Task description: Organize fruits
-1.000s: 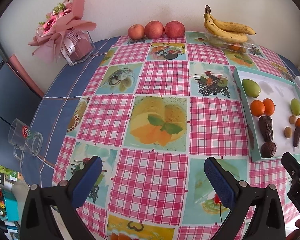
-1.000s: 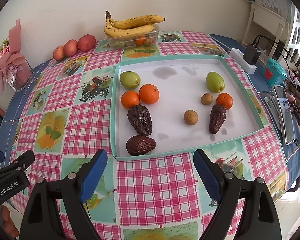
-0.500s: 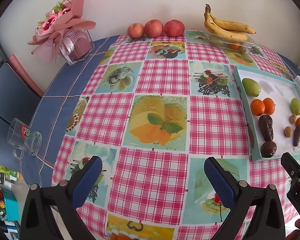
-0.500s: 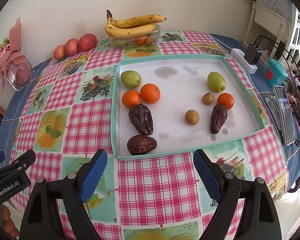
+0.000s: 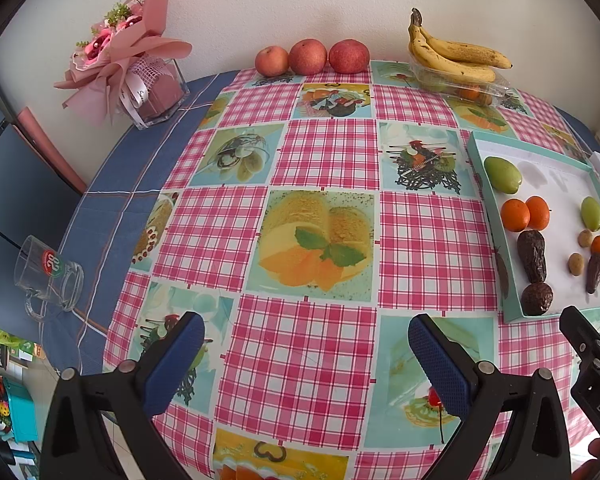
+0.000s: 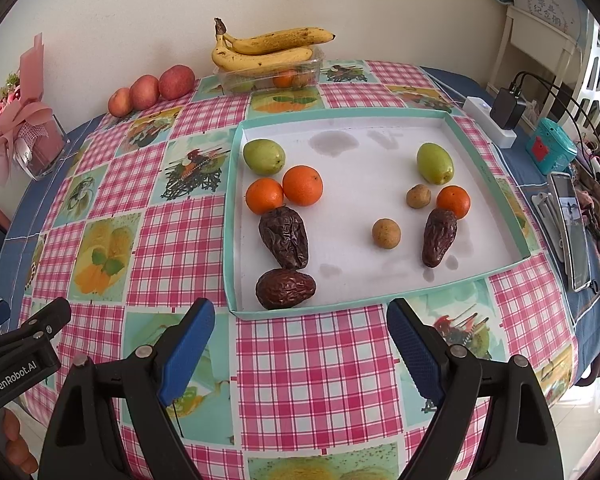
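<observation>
A white tray with a teal rim (image 6: 340, 114) (image 5: 496, 248) holds loose fruit. Along its left side lie a green fruit (image 6: 264, 157), two oranges (image 6: 302, 185), and two wrinkled brown dates (image 6: 284, 236) (image 6: 285, 289). On its right lie another green fruit (image 6: 435, 163), a small orange (image 6: 453, 201), a third date (image 6: 439, 237) and two small tan fruits (image 6: 386, 233) (image 6: 418, 196). My right gripper (image 6: 300, 352) is open, low over the tablecloth just in front of the tray. My left gripper (image 5: 304, 356) is open over the checked cloth, left of the tray, holding nothing.
Three apples (image 5: 308, 56) and a banana bunch on a clear box (image 5: 456, 56) sit at the back wall. A pink bouquet in a glass vase (image 5: 140, 76) and a glass mug (image 5: 48, 276) are on the left. A power strip (image 6: 490, 120), phone (image 6: 572, 224) and cables crowd the right edge.
Both views have shifted slightly, with the tray and fruit a touch lower in the right wrist view. No fruit has moved and both grippers stay open.
</observation>
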